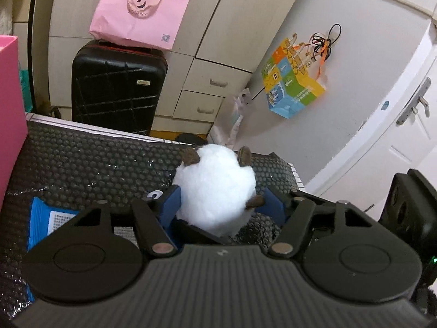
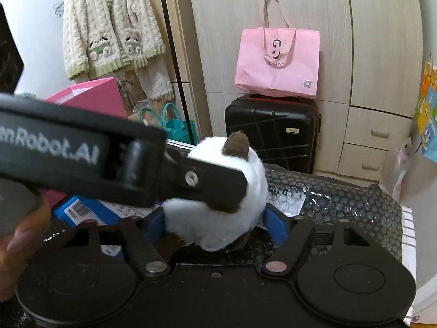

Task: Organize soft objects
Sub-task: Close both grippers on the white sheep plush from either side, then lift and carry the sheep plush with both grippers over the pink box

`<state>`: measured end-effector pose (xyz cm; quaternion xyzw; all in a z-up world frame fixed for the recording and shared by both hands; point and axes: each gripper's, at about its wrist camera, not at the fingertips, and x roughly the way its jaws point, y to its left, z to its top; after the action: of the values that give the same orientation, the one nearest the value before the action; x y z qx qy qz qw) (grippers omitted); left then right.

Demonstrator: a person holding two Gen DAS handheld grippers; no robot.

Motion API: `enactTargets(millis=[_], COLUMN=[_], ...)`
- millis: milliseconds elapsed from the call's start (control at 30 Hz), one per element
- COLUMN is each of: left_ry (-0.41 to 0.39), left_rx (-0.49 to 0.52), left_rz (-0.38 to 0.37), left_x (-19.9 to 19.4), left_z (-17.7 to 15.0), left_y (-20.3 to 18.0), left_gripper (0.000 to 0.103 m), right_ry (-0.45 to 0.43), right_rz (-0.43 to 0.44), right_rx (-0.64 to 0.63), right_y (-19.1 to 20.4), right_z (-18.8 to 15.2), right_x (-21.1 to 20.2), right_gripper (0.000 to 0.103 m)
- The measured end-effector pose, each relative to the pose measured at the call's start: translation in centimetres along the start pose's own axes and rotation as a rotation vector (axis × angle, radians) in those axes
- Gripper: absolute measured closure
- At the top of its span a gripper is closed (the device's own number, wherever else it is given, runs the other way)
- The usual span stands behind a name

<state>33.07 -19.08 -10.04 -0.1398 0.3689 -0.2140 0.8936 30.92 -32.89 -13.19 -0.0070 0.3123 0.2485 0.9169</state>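
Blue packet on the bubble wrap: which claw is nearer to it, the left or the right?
Left. The blue packet lies just left of the left claw; the right claw is farther right. Both flank the white plush toy.

**A bedroom corner with wardrobe and luggage**

A tall beige wardrobe (image 2: 314, 13) fills the back wall; its lower part has two drawers (image 2: 374, 147); in front of it stands a black suitcase (image 2: 273, 134), with a pink shopping bag (image 2: 278, 63) resting on its top; to the left a cream fluffy jacket (image 2: 109, 27) hangs on the wall, and a teal gift bag (image 2: 177, 127) sits below it; in the left wrist view a colourful paper bag (image 1: 293, 79) hangs on the white wall, beside a white door (image 1: 396, 125) with a metal handle (image 1: 418, 98); the light is even indoor light.
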Motion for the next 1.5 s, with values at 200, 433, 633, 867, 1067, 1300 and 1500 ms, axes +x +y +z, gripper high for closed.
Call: enactTargets(millis=[200,433,633,867,1067,1300,1500], left_ry=[0.001,0.016,0.022,0.027,0.071,0.132,0.16], left_rx=[0.042,0.061,0.076,0.123,0.154,0.195,0.229], left_rz=[0.01,-0.009,-0.047,-0.084,-0.112,-0.14,-0.185], left_x=[-0.2,-1.2,-2.8,-5.5,-7.4,-9.7,-12.3], left_z=[-0.5,-0.7,-1.0,-1.6,-2.4,-3.5,-4.2], left_y=[-0.5,-1.2,-1.9,-3.1,-3.9,-4.5,-4.5], left_gripper=[0.043,0.043,0.044,0.044,0.045,0.046,0.046], right_ry=[-0.009,-0.001,-0.008,-0.021,0.011,0.052,0.083], right_rz=[-0.009,-0.026,-0.036,-0.056,-0.071,-0.085,-0.094], right_rx=[-0.009,-0.021,-0.019,-0.01,0.025,0.046,0.04], right_y=[0.3,0.8,1.2,2.4,3.8,6.0,8.0], right_z=[-0.2,-0.2,-0.3,-0.4,-0.9,-1.7,-1.7], right_x=[-0.4,-1.8,-3.8,-6.6,-8.7,-10.9,-12.9], right_gripper=[0.032,0.033,0.032,0.032,0.032,0.032,0.032])
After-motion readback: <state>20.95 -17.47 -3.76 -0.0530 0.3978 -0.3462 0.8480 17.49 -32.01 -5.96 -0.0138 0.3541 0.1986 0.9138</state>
